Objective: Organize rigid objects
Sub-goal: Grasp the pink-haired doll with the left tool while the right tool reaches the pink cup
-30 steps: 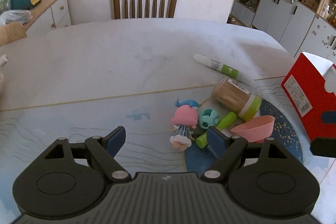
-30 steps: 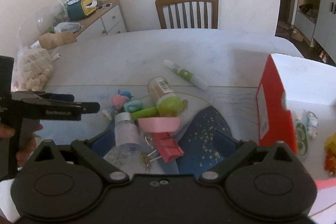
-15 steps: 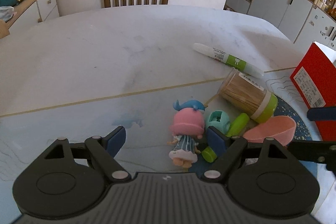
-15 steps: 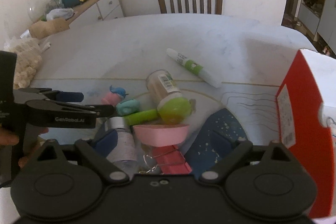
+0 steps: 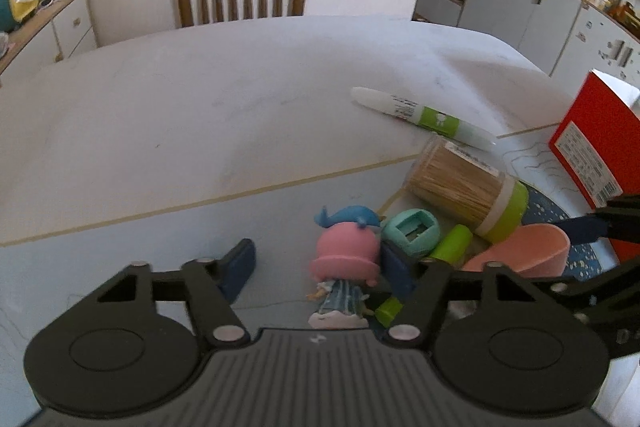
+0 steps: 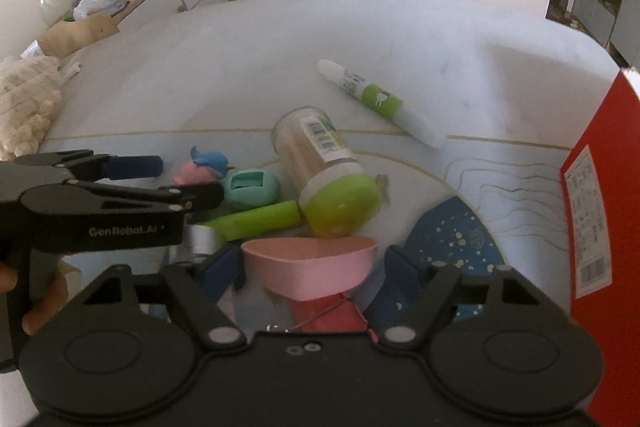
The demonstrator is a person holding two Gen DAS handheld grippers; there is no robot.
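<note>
L gripper closing round pink-hat doll btwn its pads, no pinch yet. Light, hard, top-heavy: take the head. R gripper closing on pink scoop; slick, grip rim.

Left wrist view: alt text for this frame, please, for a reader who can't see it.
The left hand-held gripper, jaws closing, straddles a pink-hatted doll figurine on a pale table. To its right lie a teal sharpener, a toothpick jar, a pink bowl and a red box.
</note>
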